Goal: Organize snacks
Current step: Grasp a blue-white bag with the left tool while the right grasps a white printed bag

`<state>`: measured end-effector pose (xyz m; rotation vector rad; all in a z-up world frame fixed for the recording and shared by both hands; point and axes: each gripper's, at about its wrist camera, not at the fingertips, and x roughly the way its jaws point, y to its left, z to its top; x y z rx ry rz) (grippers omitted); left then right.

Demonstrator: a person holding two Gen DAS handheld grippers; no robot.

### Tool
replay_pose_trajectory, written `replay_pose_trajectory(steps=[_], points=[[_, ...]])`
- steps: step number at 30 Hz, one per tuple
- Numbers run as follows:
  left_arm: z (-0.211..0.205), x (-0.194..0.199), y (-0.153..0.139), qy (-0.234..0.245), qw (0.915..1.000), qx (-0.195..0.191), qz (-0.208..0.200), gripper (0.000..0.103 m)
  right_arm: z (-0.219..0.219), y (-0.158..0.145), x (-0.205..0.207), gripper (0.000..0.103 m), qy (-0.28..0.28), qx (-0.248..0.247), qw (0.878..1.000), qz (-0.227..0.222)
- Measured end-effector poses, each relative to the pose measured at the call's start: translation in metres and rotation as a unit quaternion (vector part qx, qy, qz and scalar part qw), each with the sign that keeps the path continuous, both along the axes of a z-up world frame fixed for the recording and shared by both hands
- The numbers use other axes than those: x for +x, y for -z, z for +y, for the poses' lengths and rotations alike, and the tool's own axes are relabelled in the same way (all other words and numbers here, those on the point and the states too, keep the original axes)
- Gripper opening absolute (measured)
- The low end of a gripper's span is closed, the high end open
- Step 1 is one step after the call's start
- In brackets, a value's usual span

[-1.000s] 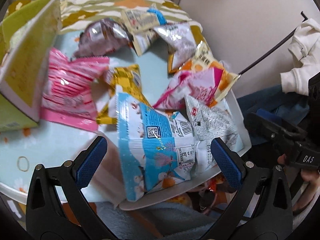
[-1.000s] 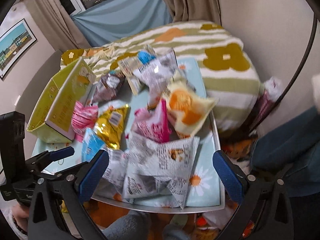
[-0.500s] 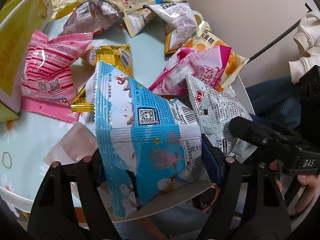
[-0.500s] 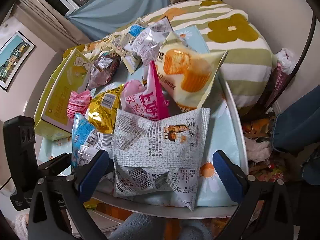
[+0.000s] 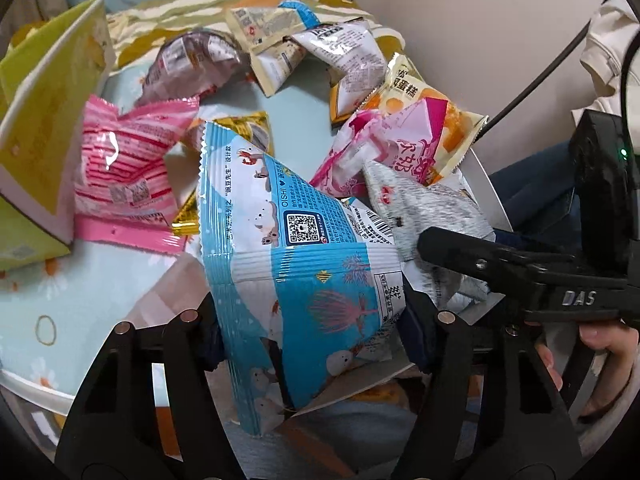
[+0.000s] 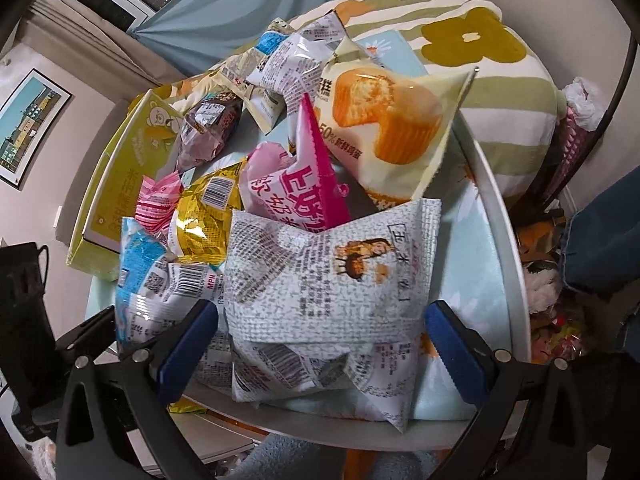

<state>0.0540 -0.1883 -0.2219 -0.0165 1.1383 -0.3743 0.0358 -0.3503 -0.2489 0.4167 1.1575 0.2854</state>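
**Left grips blue bag, right spread around grey bag**

Jaws of left gripper were clamped on blue snack bag at tray's near edge. Right gripper was spread wide, flanking grey printed bag; pads apart from it.

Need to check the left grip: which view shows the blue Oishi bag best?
The left wrist view. The blue Oishi bag fills its centre, pinched between the left gripper fingers. The right wrist view shows only a crumpled part of it at the left, beside the grey bag.
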Motion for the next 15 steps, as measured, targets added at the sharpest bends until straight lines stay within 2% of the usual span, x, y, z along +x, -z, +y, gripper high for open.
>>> replay_pose_trajectory(steps=[8,12,15], points=[[-0.003,-0.001,0.001,0.003,1.0000,0.008,-0.004,0.066,0.008,0.001,0.005,0.101,-0.009,-0.030,1.000,-0.003],[-0.003,-0.002,0.003,0.003,0.9999,0.012,-0.004,0.066,0.017,-0.001,0.003,0.073,-0.024,-0.043,0.999,-0.004],[-0.001,-0.003,0.001,0.002,0.9999,0.010,-0.005,0.066,0.017,-0.003,-0.001,0.068,-0.027,-0.051,0.998,-0.007]])
